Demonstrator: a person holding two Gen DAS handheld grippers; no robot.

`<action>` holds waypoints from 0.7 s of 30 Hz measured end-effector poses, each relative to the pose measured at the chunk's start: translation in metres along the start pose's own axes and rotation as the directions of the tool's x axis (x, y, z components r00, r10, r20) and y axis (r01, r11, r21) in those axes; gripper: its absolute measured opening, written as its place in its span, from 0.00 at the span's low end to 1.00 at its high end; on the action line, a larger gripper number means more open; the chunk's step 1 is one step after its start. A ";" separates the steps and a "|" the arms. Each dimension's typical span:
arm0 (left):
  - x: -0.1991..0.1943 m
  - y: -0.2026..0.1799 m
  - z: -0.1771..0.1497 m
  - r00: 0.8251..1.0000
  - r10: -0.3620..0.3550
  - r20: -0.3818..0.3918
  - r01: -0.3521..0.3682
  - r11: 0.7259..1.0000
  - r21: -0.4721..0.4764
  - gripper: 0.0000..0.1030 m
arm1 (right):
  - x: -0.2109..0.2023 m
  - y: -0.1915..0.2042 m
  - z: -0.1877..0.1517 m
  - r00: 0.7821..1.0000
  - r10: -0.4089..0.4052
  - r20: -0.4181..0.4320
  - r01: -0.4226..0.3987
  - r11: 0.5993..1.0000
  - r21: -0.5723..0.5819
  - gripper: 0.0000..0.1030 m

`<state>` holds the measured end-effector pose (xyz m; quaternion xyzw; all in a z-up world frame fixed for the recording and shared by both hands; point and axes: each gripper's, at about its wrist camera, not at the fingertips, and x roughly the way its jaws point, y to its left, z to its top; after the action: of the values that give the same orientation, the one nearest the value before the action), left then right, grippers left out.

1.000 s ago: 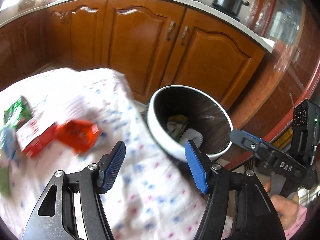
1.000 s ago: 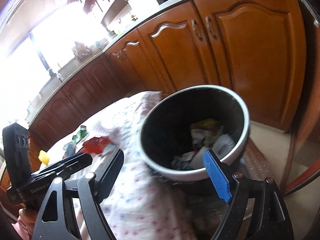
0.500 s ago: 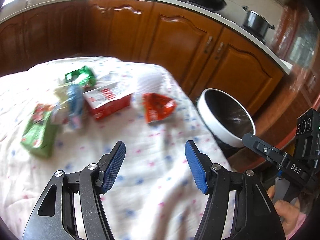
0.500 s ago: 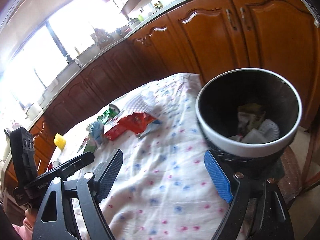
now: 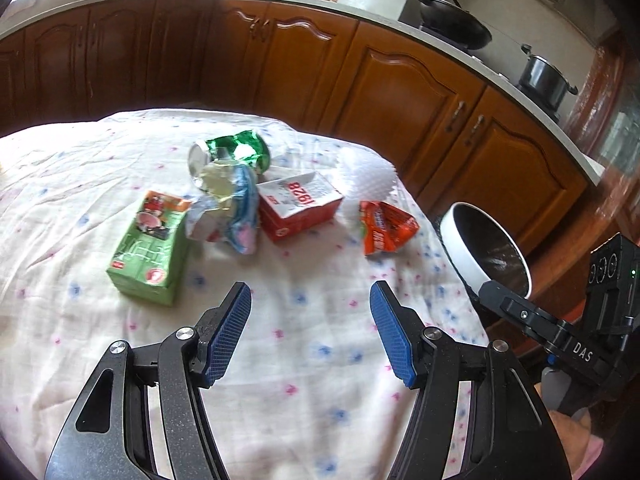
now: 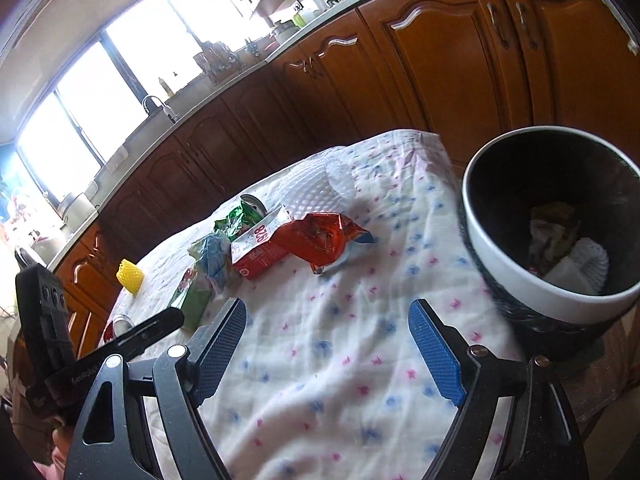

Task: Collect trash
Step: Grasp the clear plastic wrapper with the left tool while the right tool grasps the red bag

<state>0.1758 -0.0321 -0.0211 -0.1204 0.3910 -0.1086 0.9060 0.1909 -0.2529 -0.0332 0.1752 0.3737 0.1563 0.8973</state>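
Trash lies in a loose heap on the cloth-covered table (image 5: 320, 360): a green carton (image 5: 146, 248), a crumpled blue-and-white wrapper (image 5: 236, 208), a green foil bag over a can (image 5: 236, 152), a red-and-white box (image 5: 300, 208) (image 6: 260, 252) and a red snack bag (image 5: 384, 226) (image 6: 324, 236). A white foam net (image 5: 364, 174) lies behind them. The white-rimmed bin (image 6: 516, 256) (image 5: 468, 252) stands off the table's right edge with paper scraps inside. My left gripper (image 5: 310, 336) hovers open, short of the heap. My right gripper (image 6: 330, 348) is open and empty over bare cloth, left of the bin.
Wooden kitchen cabinets (image 5: 400, 92) run behind the table under a worktop with a pan (image 5: 452, 20) and a pot (image 5: 546, 76). A yellow foam net (image 6: 130, 276) and a small can (image 6: 120, 324) sit at the table's far left end. A hand (image 5: 572, 436) holds the right gripper's grip.
Both grippers have swung left, away from the bin and toward the heap. The bin has slid to the right edge of each view and the trash has come to the centre.
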 end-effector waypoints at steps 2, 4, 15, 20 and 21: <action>0.001 0.006 0.001 1.000 0.006 0.000 -0.006 1.000 -0.013 0.61 | 0.007 0.000 0.003 1.000 0.004 0.001 -0.004 1.000 0.012 0.83; 0.003 0.013 0.002 1.000 0.012 -0.002 -0.012 1.000 -0.027 0.61 | 0.015 -0.001 0.009 1.000 0.003 0.003 -0.003 1.000 0.025 0.83; 0.018 0.038 0.034 0.998 0.050 0.027 -0.048 0.996 -0.068 0.61 | 0.051 -0.001 0.044 1.000 -0.022 0.012 0.022 1.000 -0.007 0.70; 0.040 0.042 0.055 0.999 0.050 0.006 -0.050 0.997 -0.061 0.61 | 0.077 -0.003 0.047 0.999 -0.036 -0.033 0.035 0.999 -0.021 0.59; 0.044 0.042 0.058 0.998 0.055 0.002 -0.055 0.997 -0.056 0.61 | 0.080 -0.003 0.047 0.998 -0.038 -0.041 0.037 0.999 -0.023 0.55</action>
<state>0.2518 0.0028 -0.0256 -0.1350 0.3953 -0.0725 0.9057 0.2787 -0.2321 -0.0528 0.1548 0.3938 0.1473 0.8940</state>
